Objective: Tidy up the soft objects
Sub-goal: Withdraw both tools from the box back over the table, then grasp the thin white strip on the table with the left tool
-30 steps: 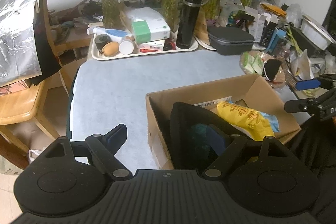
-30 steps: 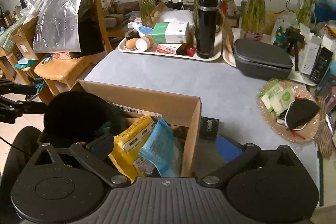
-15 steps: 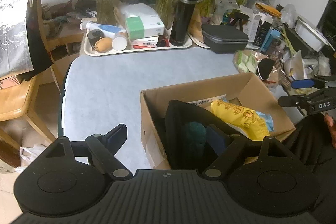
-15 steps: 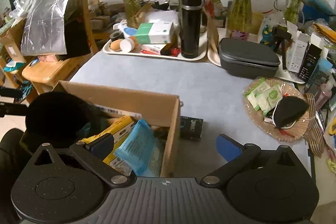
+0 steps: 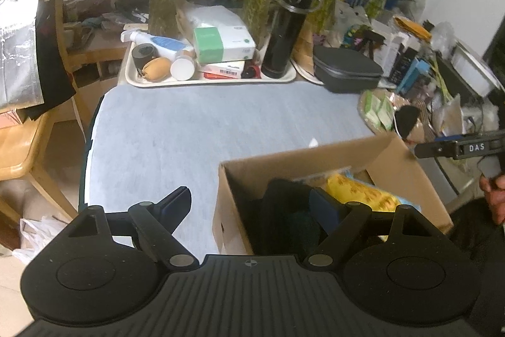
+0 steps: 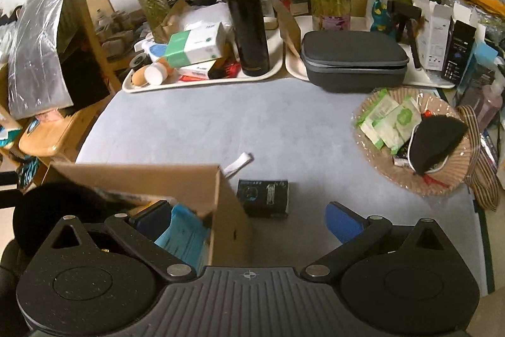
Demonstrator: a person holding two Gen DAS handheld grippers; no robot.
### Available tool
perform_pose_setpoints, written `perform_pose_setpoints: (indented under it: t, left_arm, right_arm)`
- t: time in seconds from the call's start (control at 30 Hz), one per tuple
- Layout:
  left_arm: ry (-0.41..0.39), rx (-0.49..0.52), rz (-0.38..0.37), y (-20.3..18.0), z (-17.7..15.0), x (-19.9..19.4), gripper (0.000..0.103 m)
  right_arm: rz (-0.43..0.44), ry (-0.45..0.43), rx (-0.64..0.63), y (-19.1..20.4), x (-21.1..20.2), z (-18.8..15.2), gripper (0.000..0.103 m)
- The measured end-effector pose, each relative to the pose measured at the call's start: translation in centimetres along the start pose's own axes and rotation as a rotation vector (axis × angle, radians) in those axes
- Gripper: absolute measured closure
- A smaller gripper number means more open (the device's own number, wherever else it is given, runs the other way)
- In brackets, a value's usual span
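with both the left gripper [image 5: 251, 204] and the right gripper [image 6: 249, 218] spread wide and holding nothing, each straddling a wall of the cardboard box [image 5: 303, 155] where the soft yellow packet [image 5: 359, 190] lies, the box could be knocked aside.

Only thing I can actually read is "DAS" in white letters on the black gripper [image 5: 460, 148] over at the right edge. Every other label's too blurry.
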State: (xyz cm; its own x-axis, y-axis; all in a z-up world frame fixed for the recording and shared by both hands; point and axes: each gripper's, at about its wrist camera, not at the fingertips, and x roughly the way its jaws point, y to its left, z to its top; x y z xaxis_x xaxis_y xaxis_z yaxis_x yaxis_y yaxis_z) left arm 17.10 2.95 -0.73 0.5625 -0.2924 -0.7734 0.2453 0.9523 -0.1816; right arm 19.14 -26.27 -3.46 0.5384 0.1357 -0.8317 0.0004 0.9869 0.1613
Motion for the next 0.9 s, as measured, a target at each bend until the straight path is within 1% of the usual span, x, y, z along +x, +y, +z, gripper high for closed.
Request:
perform_pose_setpoints:
  t: [0.13, 0.27, 0.4, 0.63, 0.77, 0.9]
  left_arm:
    - [-0.016, -0.035, -0.009, 0.8, 0.7, 0.8, 0.020]
    - [-0.013, -0.047, -0.003, 1.4, 1.6, 1.8, 0.020]
    - [0.005, -0.028, 0.006, 1.7, 2.6, 2.8, 0.020]
    - [0.028, 0.016, -0.009, 1.6, 4.4, 4.7, 0.021]
    - [0.060, 0.040, -0.011, 1.4, 5.4, 5.9, 0.021]
    - [0.096, 0.092, -0.008, 0.6, 6.7, 7.2, 0.021]
  right_arm:
    - [0.003, -0.005, 0.013, -0.8, 1.2, 1.3, 0.000]
    - [0.003, -0.004, 0.041, -1.6, 2.8, 2.4, 0.000]
    - [0.001, 0.009, 0.084, -2.6, 4.6, 3.2, 0.000]
    - [-0.023, 0.061, 0.149, -4.4, 8.1, 4.1, 0.000]
    - [-0.057, 0.079, 0.142, -5.0, 9.8, 4.3, 0.000]
    - [-0.076, 0.097, 0.158, -5.7, 11.1, 3.6, 0.000]
